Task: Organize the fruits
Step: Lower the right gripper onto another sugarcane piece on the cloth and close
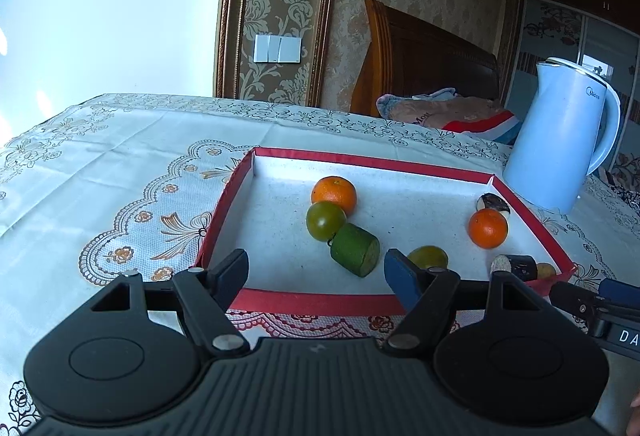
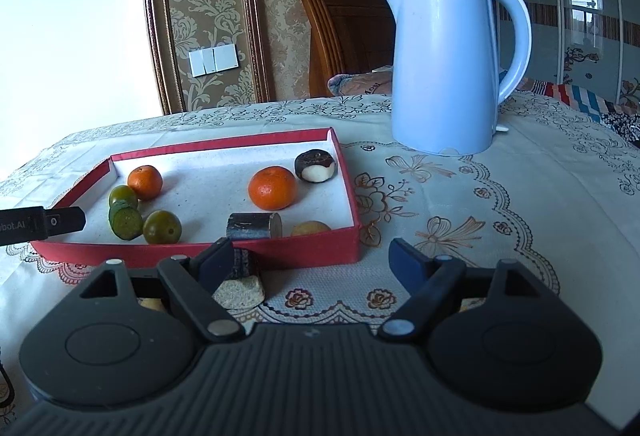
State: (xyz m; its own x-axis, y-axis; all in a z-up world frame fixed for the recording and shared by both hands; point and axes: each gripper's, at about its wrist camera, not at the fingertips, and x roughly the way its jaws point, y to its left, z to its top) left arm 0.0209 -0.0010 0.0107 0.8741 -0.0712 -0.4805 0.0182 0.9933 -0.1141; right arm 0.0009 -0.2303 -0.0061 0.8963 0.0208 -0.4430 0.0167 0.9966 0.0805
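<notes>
Right wrist view shows most of the sorting apparently done: a shallow rectangular red cardboard tray with a white felt-like lining sits on the surface, which is draped in a cream lace-patterned tablecloth, and it already holds nearly all the pieces. Inside lie two round, dimpled orange tangerines, two smooth, glossy round green fruits, a short green cylinder with a flat cut face, a dark cylindrical stub with a pale cut end, a dark brown round slice with a white patch and a small yellowish rounded piece against the near wall.

One thing appears left outside: a dark-skinned chunk with a rough, sandy-beige cut face lies on the cloth just in front of the tray's near wall. The right tongs stand wide open; this chunk lies beside the inner face of the left-hand finger, but the pads do not press on it, so it reads as loose. It probably has yet to go into the tray.

From the left wrist view, the left tongs are also open and empty, hovering at the tray's near wall with the green cylinder beyond the gap. Both tools are matte black plastic with blue pads.

A tall, smooth pale-blue plastic electric kettle stands on the cloth behind the tray's right end, well apart from the fruit.
</notes>
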